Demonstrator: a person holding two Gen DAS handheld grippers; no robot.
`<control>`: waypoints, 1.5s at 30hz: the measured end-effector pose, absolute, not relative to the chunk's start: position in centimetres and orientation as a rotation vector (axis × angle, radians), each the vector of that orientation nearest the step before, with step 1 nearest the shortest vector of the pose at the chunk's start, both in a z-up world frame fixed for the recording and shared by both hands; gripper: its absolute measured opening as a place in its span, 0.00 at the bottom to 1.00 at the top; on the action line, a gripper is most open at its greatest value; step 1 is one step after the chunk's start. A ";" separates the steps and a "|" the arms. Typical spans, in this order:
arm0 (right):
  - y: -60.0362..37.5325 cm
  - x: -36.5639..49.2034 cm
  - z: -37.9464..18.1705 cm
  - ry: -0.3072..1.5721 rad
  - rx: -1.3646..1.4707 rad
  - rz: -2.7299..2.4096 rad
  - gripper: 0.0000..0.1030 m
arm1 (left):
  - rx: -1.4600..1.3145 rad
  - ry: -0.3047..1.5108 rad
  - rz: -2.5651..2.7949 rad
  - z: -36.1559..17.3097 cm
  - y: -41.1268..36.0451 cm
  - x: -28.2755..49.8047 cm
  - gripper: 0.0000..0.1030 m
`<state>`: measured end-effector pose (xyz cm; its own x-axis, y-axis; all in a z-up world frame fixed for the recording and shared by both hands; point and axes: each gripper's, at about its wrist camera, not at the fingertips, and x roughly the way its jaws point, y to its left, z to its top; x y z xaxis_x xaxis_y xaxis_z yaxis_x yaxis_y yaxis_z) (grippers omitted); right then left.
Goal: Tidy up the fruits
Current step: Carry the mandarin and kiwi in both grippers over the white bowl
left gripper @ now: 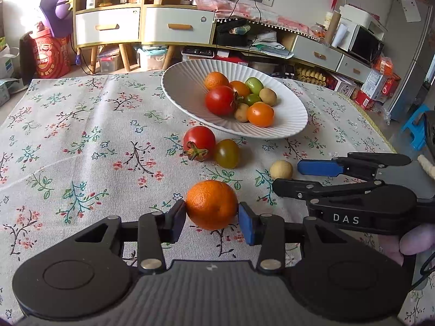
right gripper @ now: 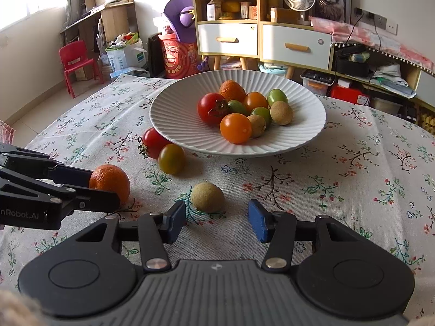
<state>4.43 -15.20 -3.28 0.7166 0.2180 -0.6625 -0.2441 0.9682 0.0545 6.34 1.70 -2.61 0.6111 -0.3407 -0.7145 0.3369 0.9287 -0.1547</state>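
Observation:
My left gripper [left gripper: 212,217] is shut on a mandarin orange [left gripper: 211,204], one pad pressed to each side, low over the floral cloth. The right wrist view shows the same orange [right gripper: 110,180] at the left. A small tan longan [right gripper: 207,197] lies on the cloth just ahead of my right gripper [right gripper: 217,221], whose pads stand apart and clear of it. A white ribbed plate [right gripper: 168,125] behind holds several tomatoes, an orange and longans. A red tomato [left gripper: 199,142] and an olive cherry tomato [left gripper: 227,153] rest against each other by the plate's near rim.
The flowered tablecloth [left gripper: 81,135] covers the whole table. Beyond its far edge stand a yellow-framed drawer cabinet [right gripper: 261,40], a red drum [right gripper: 176,57] and a red chair [right gripper: 76,62]. A person's fingers [left gripper: 416,240] hold the right gripper's handle.

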 end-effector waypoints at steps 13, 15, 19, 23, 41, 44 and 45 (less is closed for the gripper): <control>-14.3 4.9 -3.0 0.719 -0.042 0.268 0.29 | 0.011 0.829 -0.375 -2.5 1.7 6.1 0.35; -14.4 4.9 -3.0 0.716 -0.041 0.265 0.25 | 0.013 0.828 -0.376 -2.5 1.7 6.0 0.35; -14.6 4.9 -3.0 0.718 -0.029 0.266 0.24 | 0.013 0.828 -0.376 -2.5 1.7 6.0 0.35; -14.6 4.9 -2.9 0.717 -0.028 0.271 0.24 | 0.011 0.825 -0.373 -2.4 1.9 5.8 0.35; -16.9 3.6 -0.1 0.639 0.001 0.268 0.24 | -0.039 0.735 -0.374 0.7 1.2 6.5 0.35; -17.3 4.6 0.2 0.633 -0.009 0.256 0.24 | -0.019 0.707 -0.388 1.5 0.4 7.3 0.35; -17.4 5.0 0.3 0.630 -0.017 0.249 0.24 | -0.014 0.700 -0.394 1.7 0.1 7.5 0.35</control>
<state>5.04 -17.44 0.29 0.7790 0.2254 -0.5852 -0.2355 0.9700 0.0601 7.49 0.13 1.67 0.6942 -0.3576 -0.6247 0.3484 0.9264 -0.1431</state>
